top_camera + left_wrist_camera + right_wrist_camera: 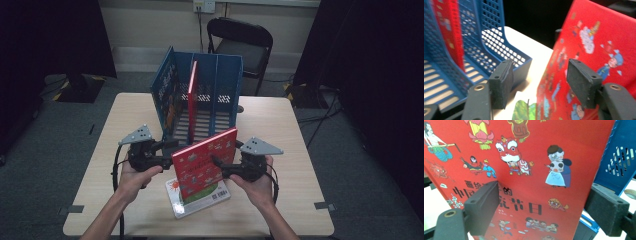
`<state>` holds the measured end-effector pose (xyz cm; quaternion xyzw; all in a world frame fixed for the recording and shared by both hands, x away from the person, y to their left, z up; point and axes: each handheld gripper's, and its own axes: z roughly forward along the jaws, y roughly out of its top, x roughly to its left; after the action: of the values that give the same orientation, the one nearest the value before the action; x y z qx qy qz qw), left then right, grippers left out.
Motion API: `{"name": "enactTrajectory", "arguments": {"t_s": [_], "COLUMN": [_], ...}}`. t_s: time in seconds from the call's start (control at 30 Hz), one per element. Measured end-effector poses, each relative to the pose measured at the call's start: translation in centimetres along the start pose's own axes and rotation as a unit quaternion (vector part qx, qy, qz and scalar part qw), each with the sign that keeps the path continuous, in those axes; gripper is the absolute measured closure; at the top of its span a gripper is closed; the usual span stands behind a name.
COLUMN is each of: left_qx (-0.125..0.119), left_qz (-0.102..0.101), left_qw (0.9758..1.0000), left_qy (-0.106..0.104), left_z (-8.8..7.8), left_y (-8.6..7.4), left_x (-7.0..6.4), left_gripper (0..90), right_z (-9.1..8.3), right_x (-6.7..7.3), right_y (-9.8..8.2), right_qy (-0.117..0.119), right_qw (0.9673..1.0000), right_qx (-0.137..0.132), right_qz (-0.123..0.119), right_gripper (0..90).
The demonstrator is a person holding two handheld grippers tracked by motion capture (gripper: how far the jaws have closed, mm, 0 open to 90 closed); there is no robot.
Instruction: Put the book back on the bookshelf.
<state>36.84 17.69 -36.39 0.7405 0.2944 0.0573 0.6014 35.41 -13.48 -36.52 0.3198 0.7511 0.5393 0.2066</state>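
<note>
Seemingly propped rather than clamped, a red picture book (205, 162) stands tilted on its lower edge at the near middle of the table (280, 130), its foot resting on a white book (176, 200) that lies flat beneath it. A person's left gripper (169, 154) reaches in from the left with its jaws parted. In the left gripper view the book's near edge sits in the gap between the two foam pads (501, 85), and neither pad presses on it. The right gripper (225, 165) meets the book from the right with its jaws spread wide across the printed cover. It has no grip on the book, and whether one pad rests against the cover cannot be told.

The book looks like a thin hardback: broad, flat and stiff enough to stand without bowing, and probably light. Its cover has a smooth printed finish, which suggests it could slide in a loose pinch. The safest hold is likely across its thickness near a side edge, with both pads flat on the boards. A grip low down or near the middle would probably stop it swinging.

Behind it, on the far half of the table, stands a blue plastic file rack (220, 75) with perforated walls, a slatted floor and upright dividers. Another red book (192, 95) already stands on edge in one of its slots. A black folding chair (245, 42) waits beyond the table.
</note>
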Motion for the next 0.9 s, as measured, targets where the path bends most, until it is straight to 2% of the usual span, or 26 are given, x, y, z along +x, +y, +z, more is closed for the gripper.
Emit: {"name": "enactTrajectory", "arguments": {"t_s": [0.37,0.47,0.6,0.83,0.9], "left_qx": [0.005,0.006,0.01,0.01,0.014], "left_qz": [0.003,0.003,0.005,0.01,0.012], "left_qw": [1.0,0.9999,0.9996,0.9993,0.9991], "left_qy": [-0.006,-0.015,-0.027,-0.034,-0.038], "left_z": [0.1,0.1,0.3,0.7,0.8], "left_y": [-0.6,-0.6,-0.6,-0.6,-0.6], "left_x": [0.0,-0.1,-0.4,-0.9,-1.0], "left_gripper": [39.1,41.0,39.5,38.1,36.9], "right_z": [-0.1,-0.2,-0.4,-0.5,-0.4], "right_x": [0.1,0.0,-0.1,-0.1,-0.1], "right_y": [0.5,0.5,0.7,0.7,0.8], "right_qy": [-0.003,-0.002,-0.006,-0.003,0.002], "right_qw": [1.0,1.0,1.0,1.0,1.0], "right_qx": [-0.003,0.001,0.001,0.003,0.001], "right_qz": [-0.002,0.003,0.004,0.004,0.002], "right_gripper": [15.3,15.5,21.6,22.6,28.6]}}
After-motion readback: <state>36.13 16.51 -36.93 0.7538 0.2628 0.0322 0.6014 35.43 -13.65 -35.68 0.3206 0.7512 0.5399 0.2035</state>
